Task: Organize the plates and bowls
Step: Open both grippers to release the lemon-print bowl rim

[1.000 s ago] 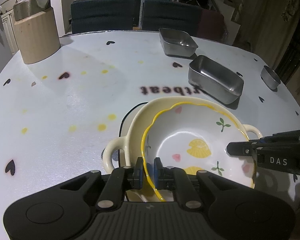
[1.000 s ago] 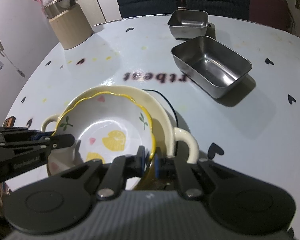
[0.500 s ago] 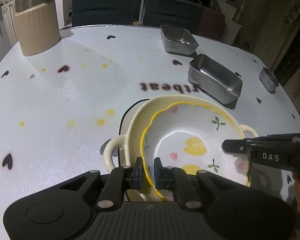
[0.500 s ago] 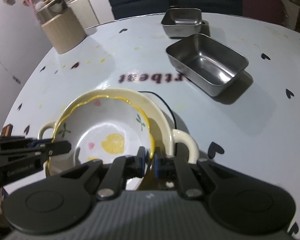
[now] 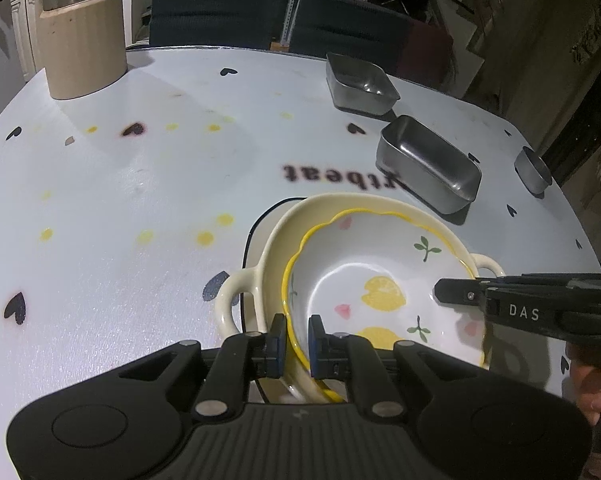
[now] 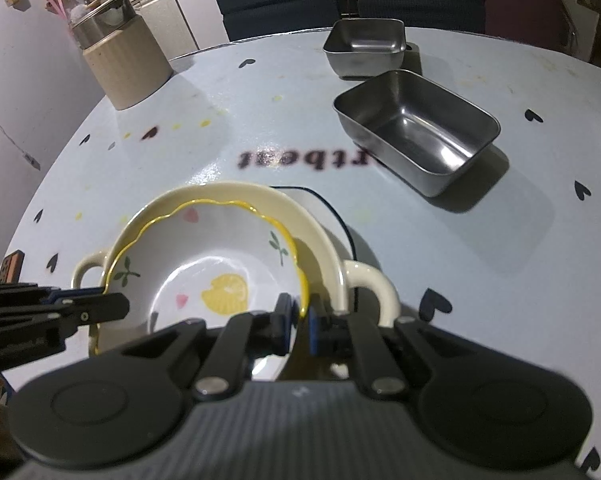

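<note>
Between both hand-held gripper [image 5: 297, 336] pads, yellow-rimmed bowl [image 5: 380, 280] rim; opposite sides.

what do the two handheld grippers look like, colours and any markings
Both are matte black plastic. The left gripper has a wide ribbed body with two round recesses, angled linkage arms with silver pivot pins, and blue pads on its fingers. The right gripper is built the same; seen side on from the left camera, it carries white "DAS" lettering and a small screw near the tip. No cables show.
</note>
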The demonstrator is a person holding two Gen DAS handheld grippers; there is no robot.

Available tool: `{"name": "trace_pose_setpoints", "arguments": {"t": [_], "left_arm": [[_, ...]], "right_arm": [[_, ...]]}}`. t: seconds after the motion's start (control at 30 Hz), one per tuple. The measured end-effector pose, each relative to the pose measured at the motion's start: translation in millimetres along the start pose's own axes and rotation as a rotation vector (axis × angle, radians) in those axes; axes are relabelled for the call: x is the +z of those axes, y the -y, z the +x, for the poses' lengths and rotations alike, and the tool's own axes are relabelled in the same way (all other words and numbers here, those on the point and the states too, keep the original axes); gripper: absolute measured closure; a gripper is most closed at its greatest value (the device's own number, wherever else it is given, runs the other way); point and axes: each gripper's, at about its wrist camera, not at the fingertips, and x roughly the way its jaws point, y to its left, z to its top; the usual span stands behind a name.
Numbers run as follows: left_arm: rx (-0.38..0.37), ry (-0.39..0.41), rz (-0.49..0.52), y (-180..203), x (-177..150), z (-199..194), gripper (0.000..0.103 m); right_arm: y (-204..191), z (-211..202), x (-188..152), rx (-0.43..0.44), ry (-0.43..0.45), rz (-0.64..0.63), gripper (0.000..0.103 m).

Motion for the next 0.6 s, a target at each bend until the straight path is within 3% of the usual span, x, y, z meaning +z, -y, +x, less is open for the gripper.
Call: {"name": "trace_pose_setpoints", "arguments": {"t": [0.3, 0.6], "left_arm": [[0.007, 0.012, 0.018, 0.5, 0.5, -0.6, 0.092], [0.009, 0.016, 0.019, 0.8, 0.1, -1.2, 0.092]], "right_arm": [[4.1, -0.2, 3.9, 0.018, -0.040, 0.021, 0.089], [8.0, -10.1, 3.8, 0.035, -0.015, 0.015, 0.087]]}}
